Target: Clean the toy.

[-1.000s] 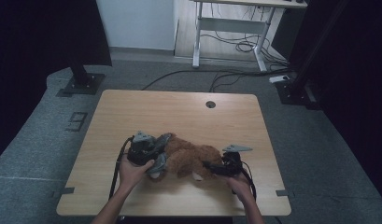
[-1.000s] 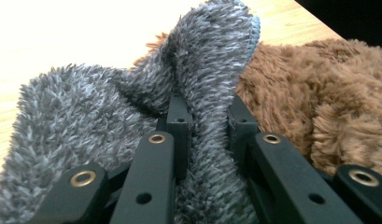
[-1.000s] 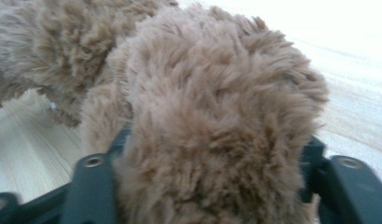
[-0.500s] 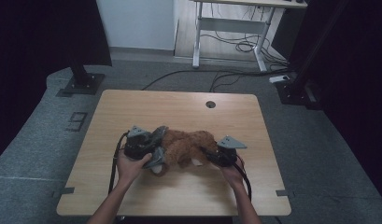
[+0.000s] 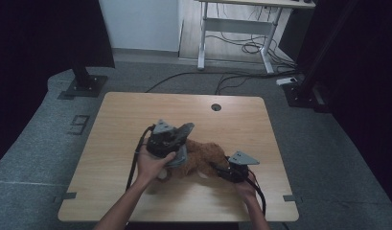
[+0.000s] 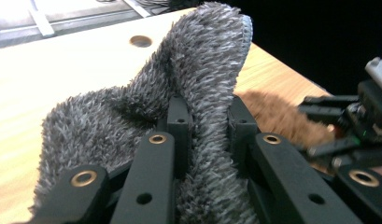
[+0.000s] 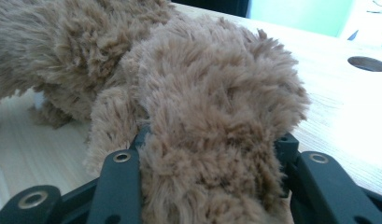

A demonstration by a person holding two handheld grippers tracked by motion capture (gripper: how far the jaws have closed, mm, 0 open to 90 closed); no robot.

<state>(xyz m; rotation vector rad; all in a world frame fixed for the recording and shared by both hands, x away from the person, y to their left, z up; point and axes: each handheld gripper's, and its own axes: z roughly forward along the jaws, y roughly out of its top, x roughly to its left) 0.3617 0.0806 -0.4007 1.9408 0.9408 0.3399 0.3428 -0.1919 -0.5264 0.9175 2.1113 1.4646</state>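
Note:
A brown plush toy [image 5: 201, 155] lies on the wooden table [image 5: 136, 115] near its front edge. My left gripper [image 5: 177, 143] is lifted over the toy's left end and is shut on a fold of grey fuzzy cloth [image 5: 183, 130]. In the left gripper view the grey cloth [image 6: 198, 56] stands up between the black jaws of the left gripper [image 6: 208, 105]. My right gripper [image 5: 220, 168] is at the toy's right end. Its jaws have just been closing on a thick brown limb of the plush toy [image 7: 216, 93], which fills the right gripper [image 7: 214, 140] and is pressed by both jaws.
A round cable hole [image 5: 216, 107] sits near the table's far edge. Behind the table stand a white desk frame [image 5: 232, 28] with loose cables on the floor, and black stand bases [image 5: 83, 86] at far left and far right. The other gripper [image 6: 352, 126] shows at right.
My left hand has risen and moved away from the front edge, taking the grey cloth with it. The right gripper stays at the toy's right end, gripping the brown limb.

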